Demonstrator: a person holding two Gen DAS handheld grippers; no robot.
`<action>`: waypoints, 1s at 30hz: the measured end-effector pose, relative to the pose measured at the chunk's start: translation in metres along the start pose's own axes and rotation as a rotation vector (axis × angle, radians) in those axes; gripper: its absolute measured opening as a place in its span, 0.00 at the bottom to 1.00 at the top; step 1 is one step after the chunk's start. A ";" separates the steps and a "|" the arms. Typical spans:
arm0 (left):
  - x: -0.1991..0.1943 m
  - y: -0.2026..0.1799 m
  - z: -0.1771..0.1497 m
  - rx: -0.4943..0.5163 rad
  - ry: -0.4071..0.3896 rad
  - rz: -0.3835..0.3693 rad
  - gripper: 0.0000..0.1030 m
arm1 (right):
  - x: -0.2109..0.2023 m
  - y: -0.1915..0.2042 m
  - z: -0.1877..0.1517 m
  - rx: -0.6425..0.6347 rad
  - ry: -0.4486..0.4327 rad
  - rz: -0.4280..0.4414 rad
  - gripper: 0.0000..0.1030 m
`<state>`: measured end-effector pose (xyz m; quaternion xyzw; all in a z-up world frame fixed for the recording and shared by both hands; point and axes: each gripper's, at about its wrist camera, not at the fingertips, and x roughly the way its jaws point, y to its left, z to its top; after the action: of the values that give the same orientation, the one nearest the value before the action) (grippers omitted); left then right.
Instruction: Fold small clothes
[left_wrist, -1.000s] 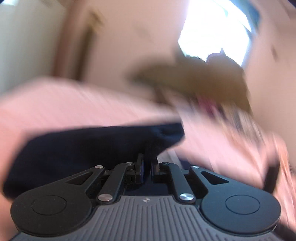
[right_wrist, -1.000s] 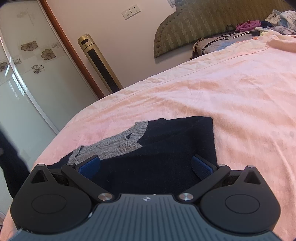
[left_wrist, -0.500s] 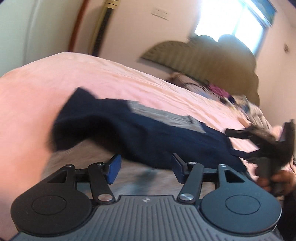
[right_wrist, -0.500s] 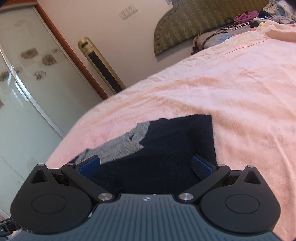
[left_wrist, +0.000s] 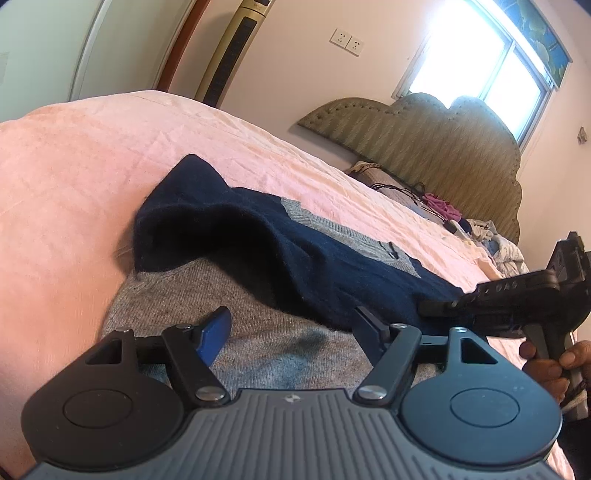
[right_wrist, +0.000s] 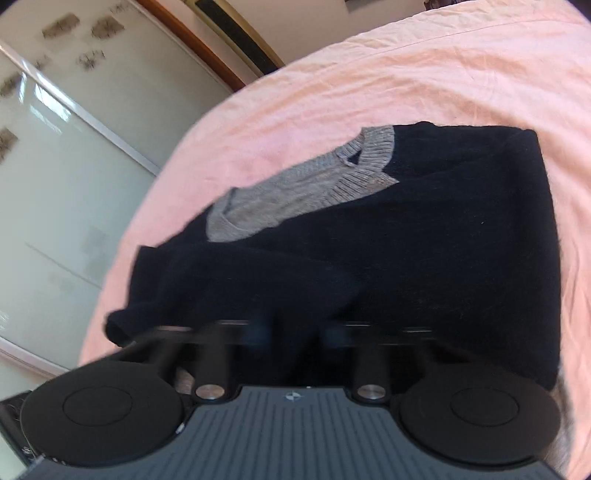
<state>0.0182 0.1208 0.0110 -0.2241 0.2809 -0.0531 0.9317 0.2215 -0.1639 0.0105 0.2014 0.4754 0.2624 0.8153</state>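
- A navy and grey sweater (left_wrist: 314, 258) lies partly folded on the pink bed (left_wrist: 74, 177), its grey collar toward the far side.
- The left gripper (left_wrist: 291, 328) hangs over the near grey part; its fingers (left_wrist: 216, 330) are apart and opening, with nothing pinched between them.
- The right gripper (right_wrist: 295, 332) is blurred; its fingers are closing at the near navy edge, whether they clamp the cloth I cannot tell.
- A hand (left_wrist: 550, 365) holds that gripper's handle at right.

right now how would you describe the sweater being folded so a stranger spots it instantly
Look at the pink bedsheet covering the bed. In its middle lies the navy sweater, partly folded. Its grey ribbed collar sets it apart from the loose clothes pile by the headboard.
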 end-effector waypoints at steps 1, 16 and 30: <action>0.000 0.000 0.000 -0.002 -0.002 -0.003 0.70 | -0.005 0.000 0.003 -0.010 -0.018 0.003 0.14; -0.001 0.003 -0.001 -0.002 -0.003 -0.019 0.73 | -0.046 -0.088 0.045 0.202 -0.086 0.082 0.39; -0.001 0.001 -0.002 -0.003 0.000 -0.017 0.75 | 0.014 -0.035 0.025 0.081 0.038 0.101 0.13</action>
<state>0.0164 0.1210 0.0101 -0.2278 0.2788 -0.0608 0.9309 0.2578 -0.1851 -0.0072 0.2529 0.4900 0.2874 0.7831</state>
